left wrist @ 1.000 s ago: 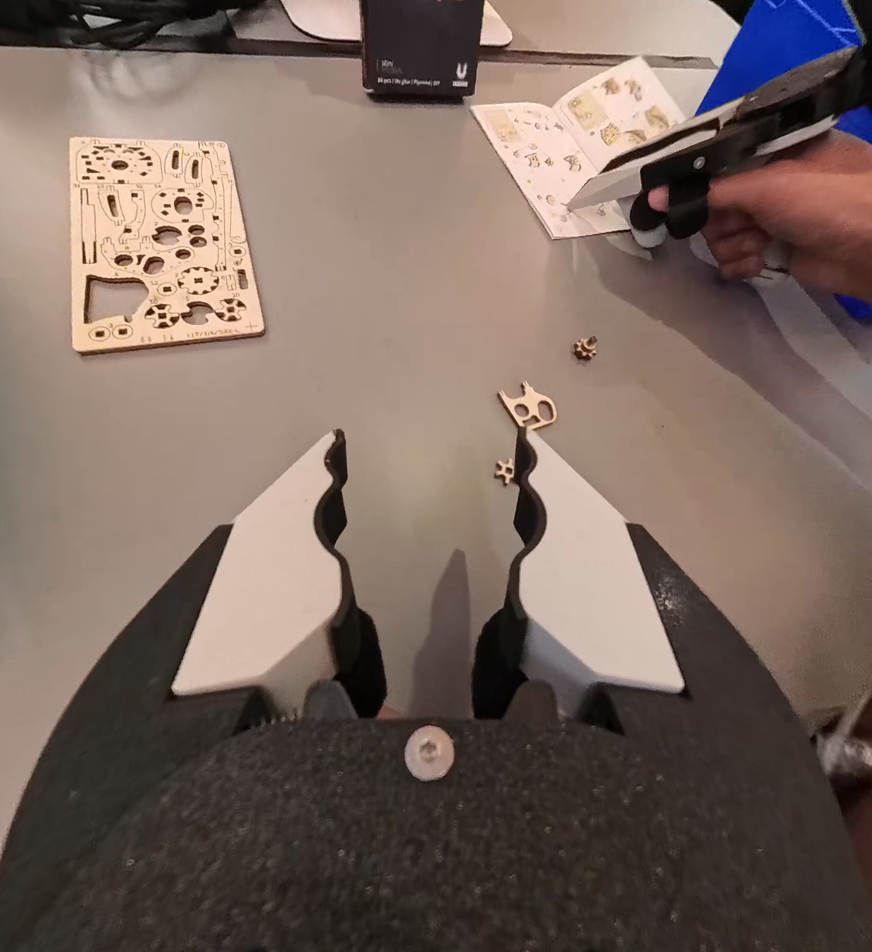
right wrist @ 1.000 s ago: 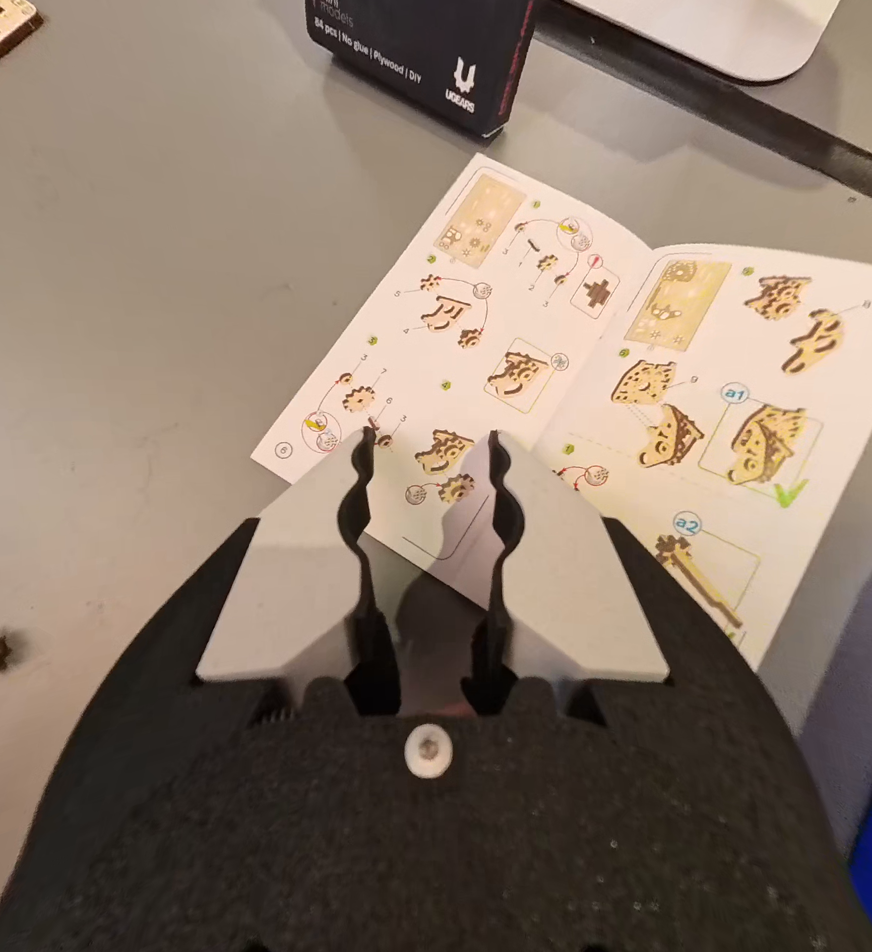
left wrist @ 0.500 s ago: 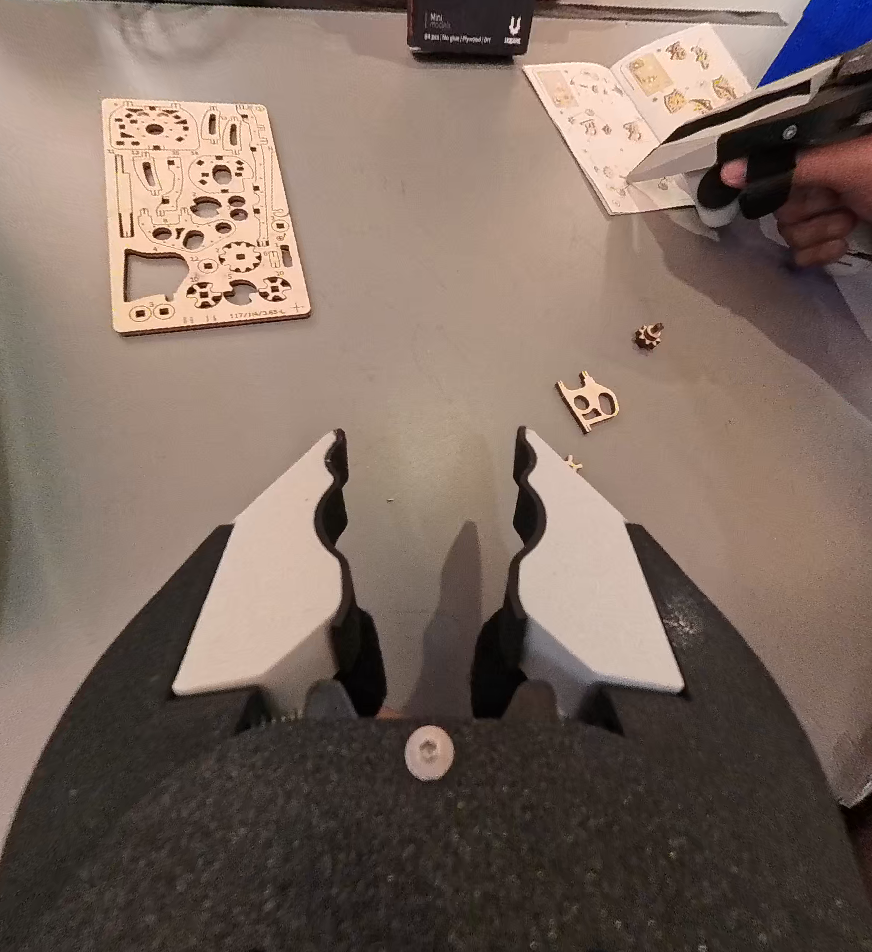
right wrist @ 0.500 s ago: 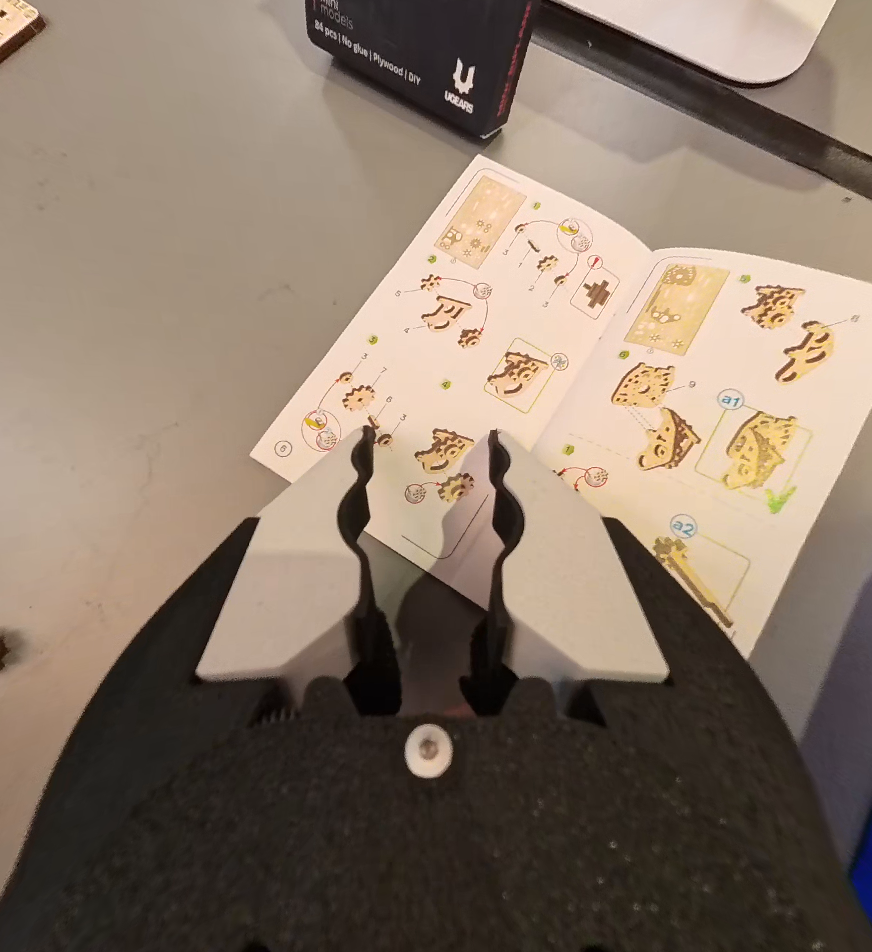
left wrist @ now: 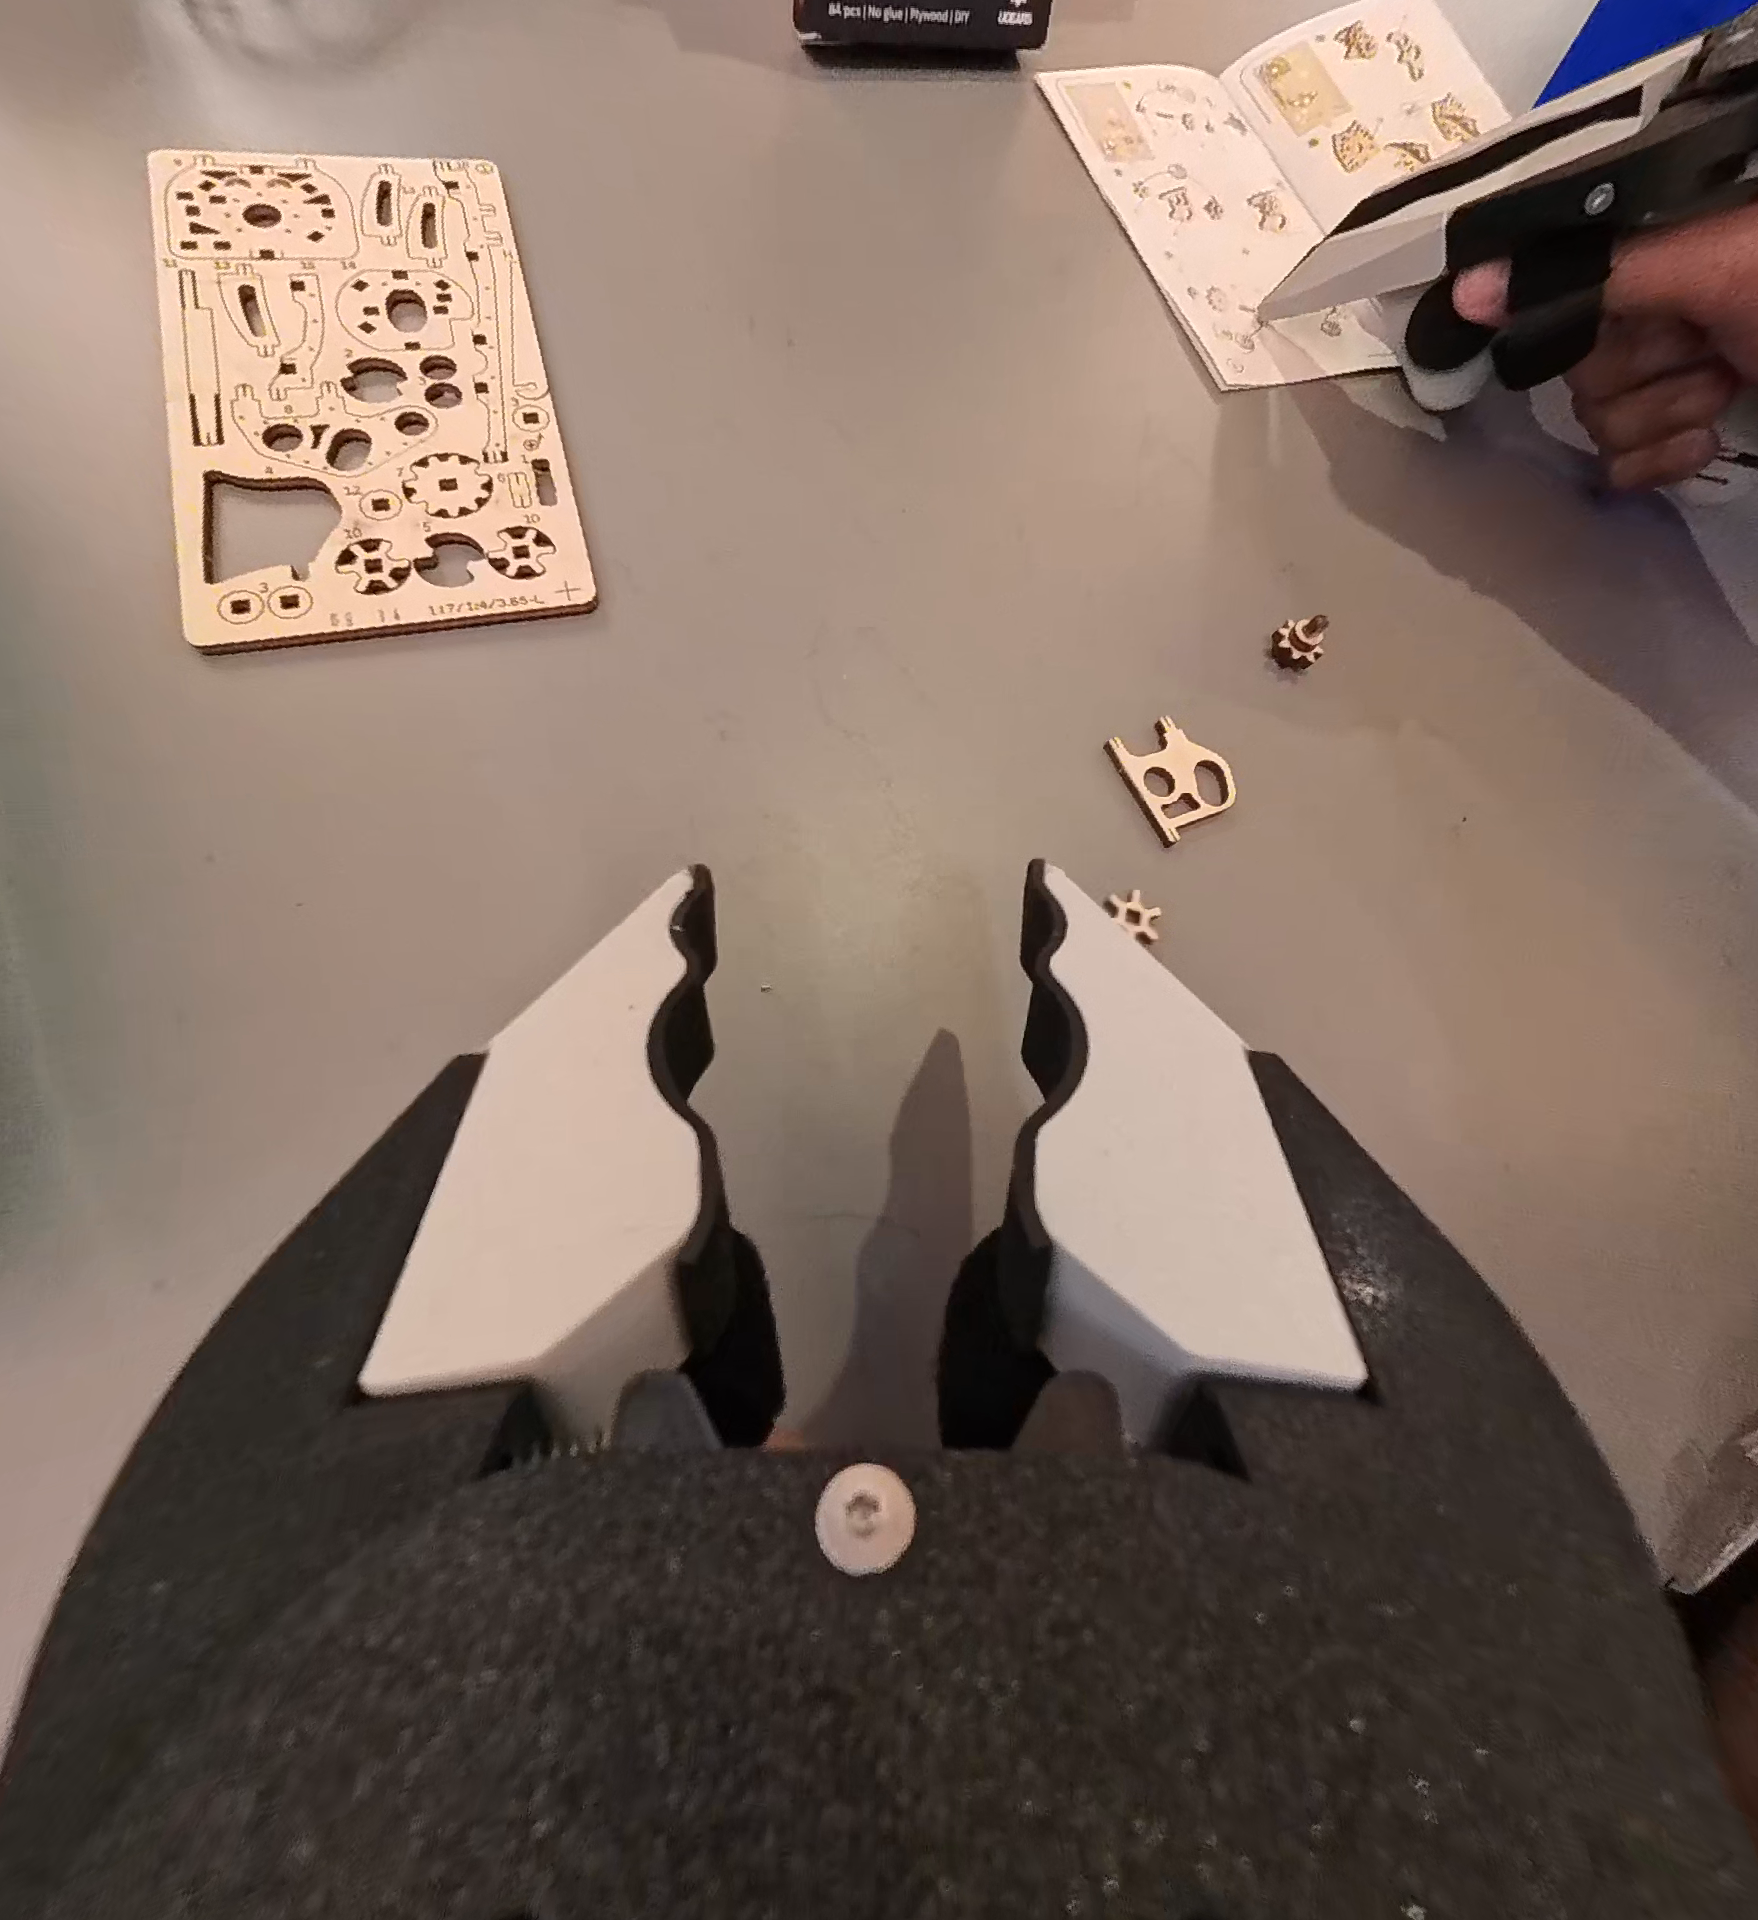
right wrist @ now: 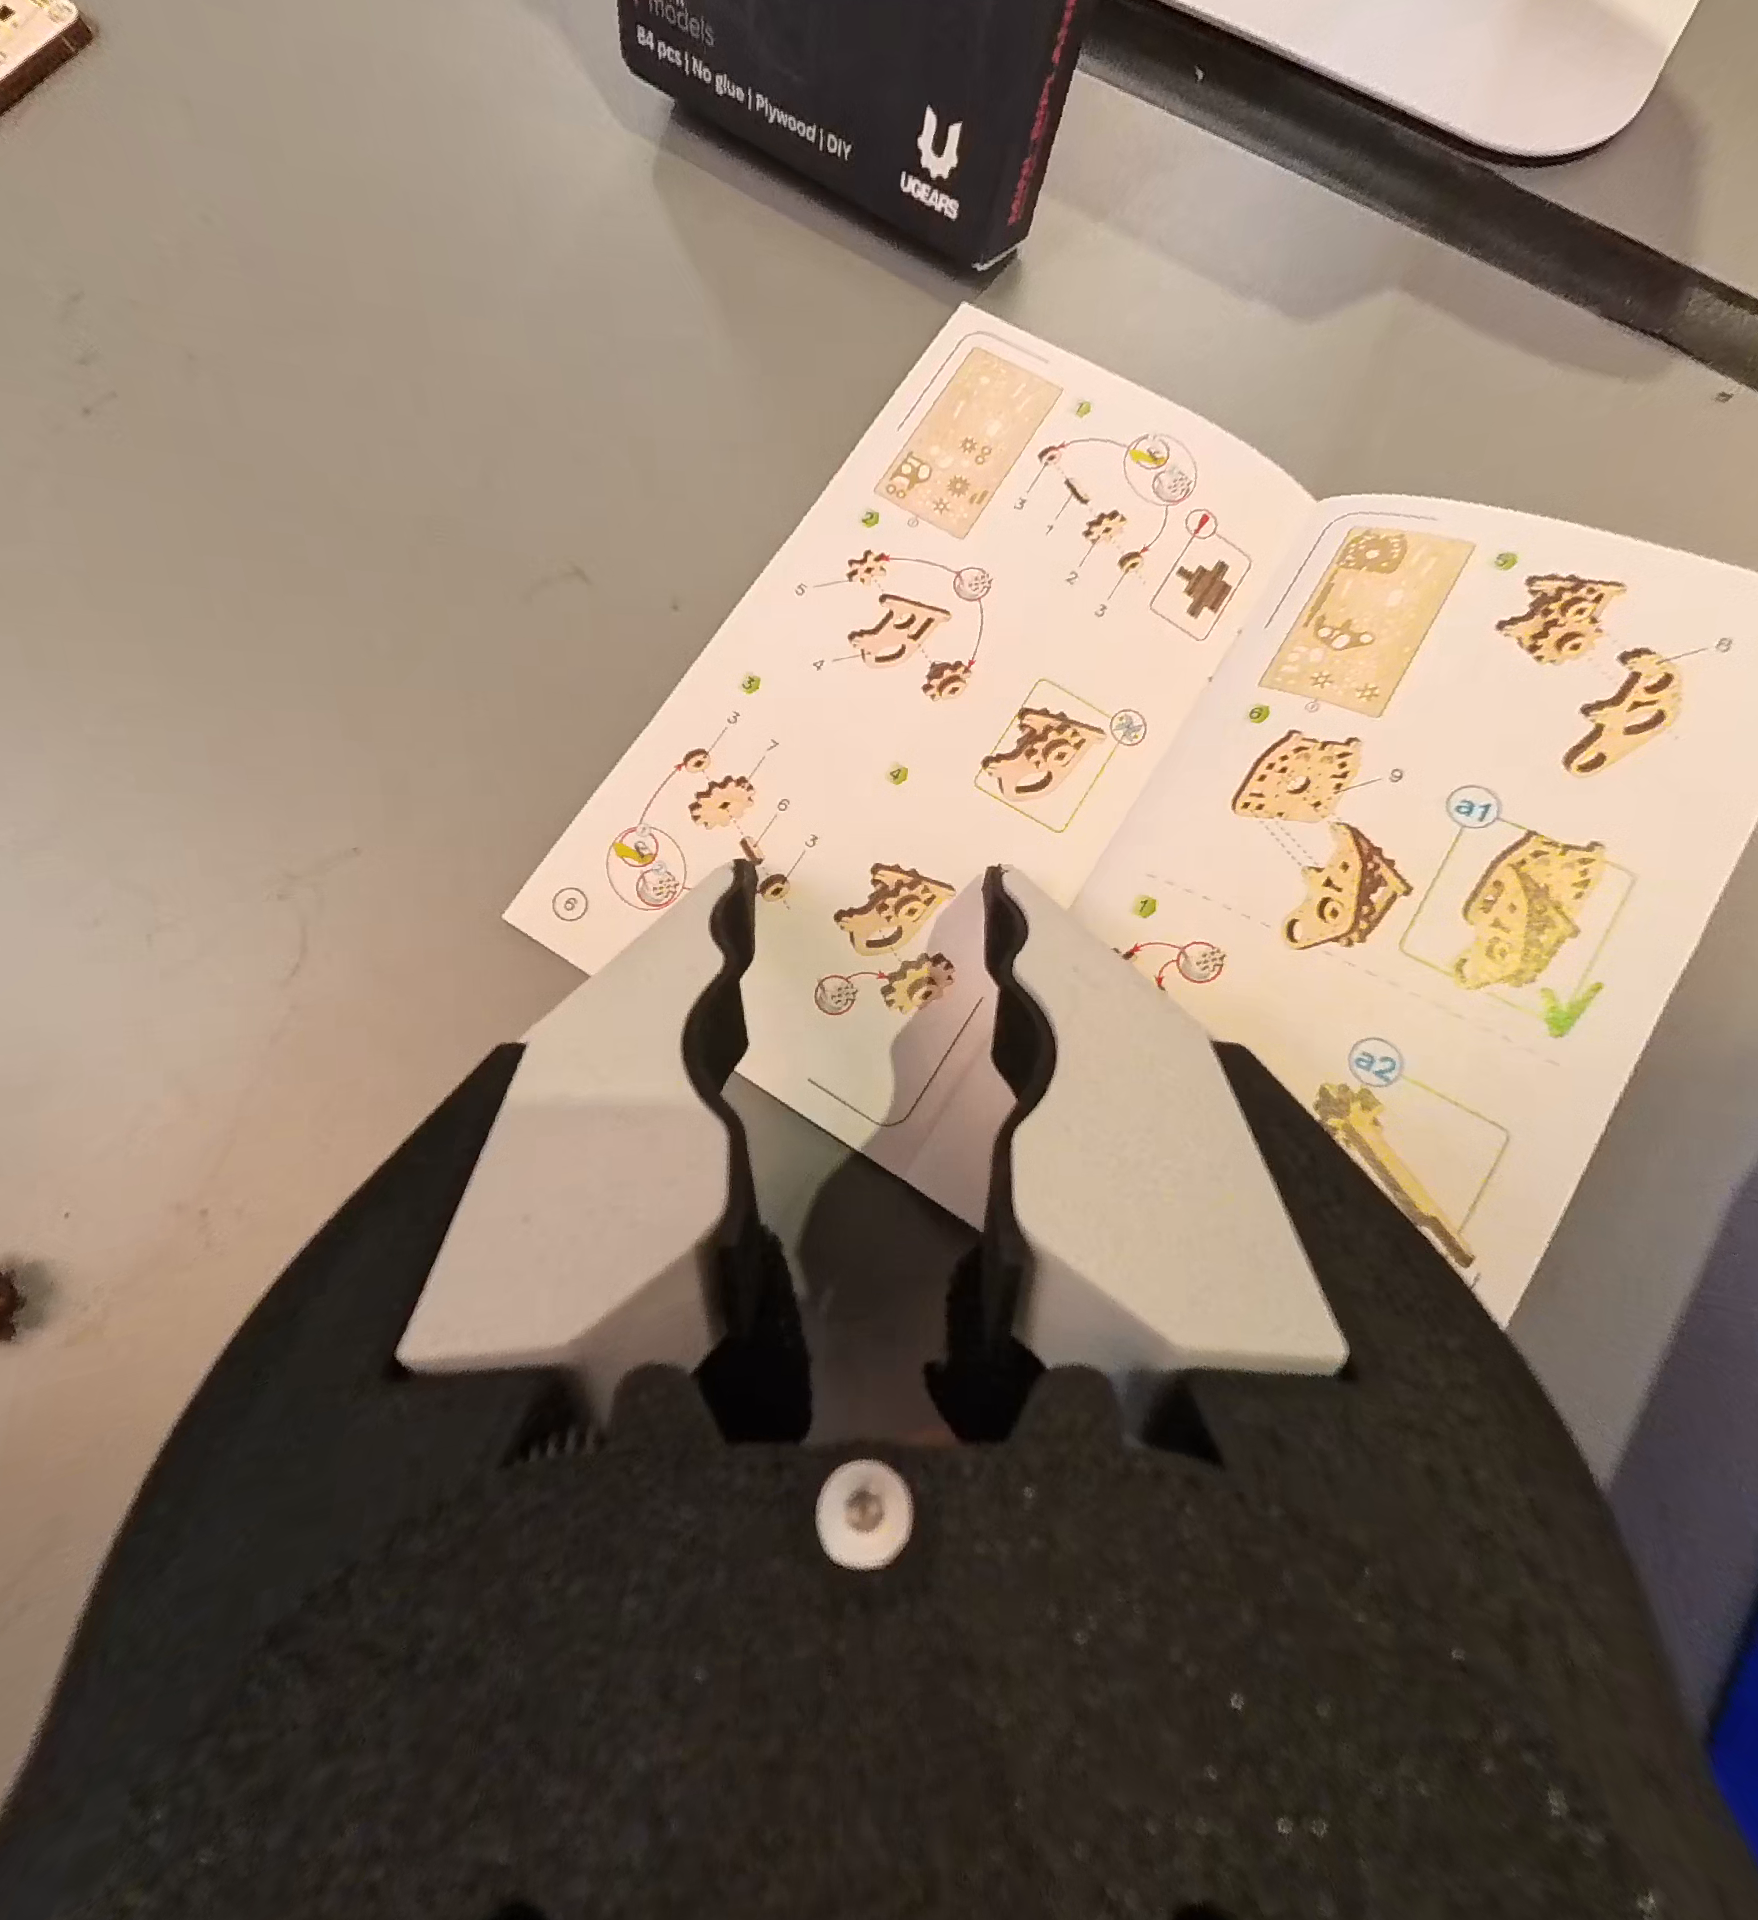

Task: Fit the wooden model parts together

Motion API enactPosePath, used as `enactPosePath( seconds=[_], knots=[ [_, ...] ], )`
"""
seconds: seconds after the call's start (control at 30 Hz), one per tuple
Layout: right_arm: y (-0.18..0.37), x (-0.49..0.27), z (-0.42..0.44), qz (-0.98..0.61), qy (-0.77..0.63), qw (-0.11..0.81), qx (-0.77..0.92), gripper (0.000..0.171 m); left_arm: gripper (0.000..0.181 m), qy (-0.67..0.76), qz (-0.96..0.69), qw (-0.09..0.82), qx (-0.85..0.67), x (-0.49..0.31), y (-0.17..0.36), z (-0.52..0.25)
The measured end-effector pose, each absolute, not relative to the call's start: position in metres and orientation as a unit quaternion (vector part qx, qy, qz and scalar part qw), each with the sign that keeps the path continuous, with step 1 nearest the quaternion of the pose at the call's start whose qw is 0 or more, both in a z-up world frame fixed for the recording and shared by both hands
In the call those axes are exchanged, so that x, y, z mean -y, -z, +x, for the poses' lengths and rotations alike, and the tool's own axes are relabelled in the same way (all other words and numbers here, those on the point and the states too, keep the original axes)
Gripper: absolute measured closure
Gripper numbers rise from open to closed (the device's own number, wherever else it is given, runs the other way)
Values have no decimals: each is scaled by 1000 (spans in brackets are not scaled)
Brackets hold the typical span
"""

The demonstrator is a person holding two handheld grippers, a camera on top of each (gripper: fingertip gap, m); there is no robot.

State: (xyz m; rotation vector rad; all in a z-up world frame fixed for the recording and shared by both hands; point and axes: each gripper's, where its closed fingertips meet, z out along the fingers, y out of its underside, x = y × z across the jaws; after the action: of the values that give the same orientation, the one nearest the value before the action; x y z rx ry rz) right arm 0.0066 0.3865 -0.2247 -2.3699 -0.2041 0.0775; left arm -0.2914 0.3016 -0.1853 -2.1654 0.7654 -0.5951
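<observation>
Pale plywood everywhere: flat bracket piece (left wrist: 1174, 792) just ahead and right of the left gripper (left wrist: 862, 883), tiny star gear (left wrist: 1135, 918) touching beside its right fingertip, small toothed gear on a peg (left wrist: 1299, 644) farther out. Parts sheet (left wrist: 355, 395) far ahead-left, several slots already punched out. Left gripper wide open, holding nothing, low over grey table (left wrist: 802, 468). Right gripper (right wrist: 864, 883) also open and empty, poised over the open booklet (right wrist: 1114, 675), probably checking a step. Dark box (right wrist: 854, 114) beyond; contents hidden.
</observation>
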Motion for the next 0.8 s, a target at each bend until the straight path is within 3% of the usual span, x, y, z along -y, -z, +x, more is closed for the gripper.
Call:
enactPosePath(
  seconds=[0.8],
  knots=[
    [225, -386, 6, -926, -26, 368, 73, 127, 129, 247, -843, 368, -305, -295, 184, -281]
  ],
)
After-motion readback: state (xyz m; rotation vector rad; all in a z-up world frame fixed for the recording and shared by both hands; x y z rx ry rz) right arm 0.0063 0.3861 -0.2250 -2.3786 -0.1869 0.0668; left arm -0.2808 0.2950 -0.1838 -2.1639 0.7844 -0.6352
